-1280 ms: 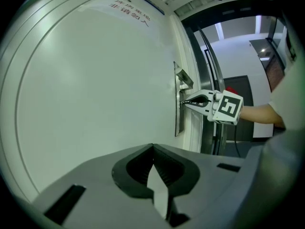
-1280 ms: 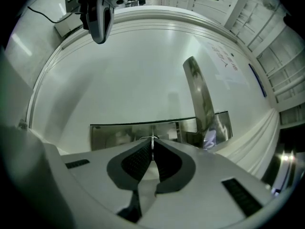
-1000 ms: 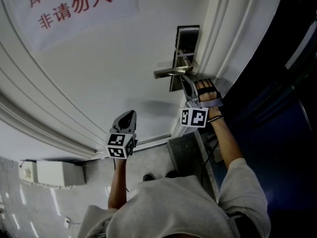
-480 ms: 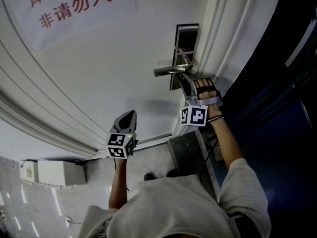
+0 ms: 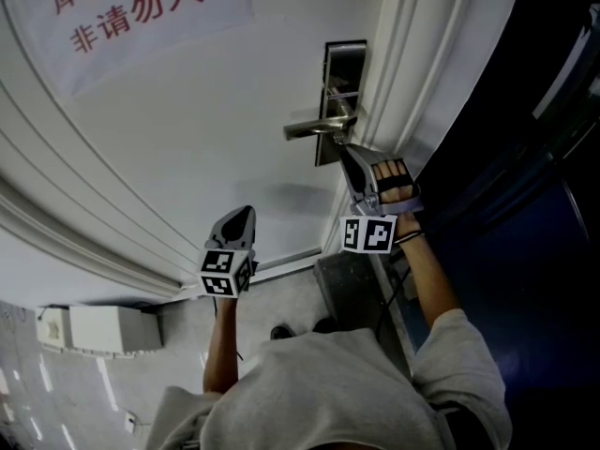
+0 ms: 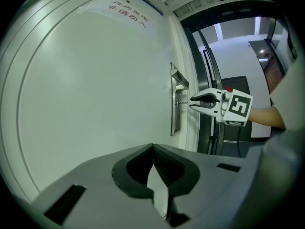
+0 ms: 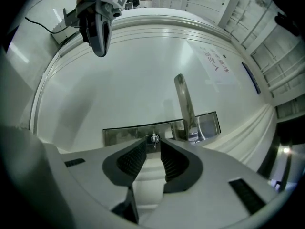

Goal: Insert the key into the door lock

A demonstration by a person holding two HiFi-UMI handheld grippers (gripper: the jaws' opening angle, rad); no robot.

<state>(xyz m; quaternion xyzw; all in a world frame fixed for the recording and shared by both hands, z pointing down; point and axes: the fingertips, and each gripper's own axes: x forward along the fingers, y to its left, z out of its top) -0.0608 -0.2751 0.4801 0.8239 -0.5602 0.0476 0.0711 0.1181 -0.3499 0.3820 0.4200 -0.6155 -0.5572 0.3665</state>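
Observation:
A steel lock plate (image 5: 343, 64) with a lever handle (image 5: 309, 129) sits at the edge of the white door. A small key (image 7: 153, 139) sticks out of the plate (image 7: 124, 135) below the handle (image 7: 183, 101). My right gripper (image 7: 153, 146) is open, its tips just short of the key's head and not clamped on it. The left gripper view shows the key (image 6: 182, 102) bridging the plate (image 6: 175, 118) and the right gripper (image 6: 193, 102). My left gripper (image 6: 152, 146) is shut and empty, held off the door lower left (image 5: 242, 216).
A paper notice with red characters (image 5: 141, 17) is stuck on the door. The white door frame (image 5: 412, 64) runs beside the lock, with a dark opening past it. A white box (image 5: 94, 326) sits at the lower left. The left gripper (image 7: 97, 27) shows in the right gripper view.
My right gripper has drawn back a little from the lock plate, leaving the key in the lock. The left gripper has hardly moved.

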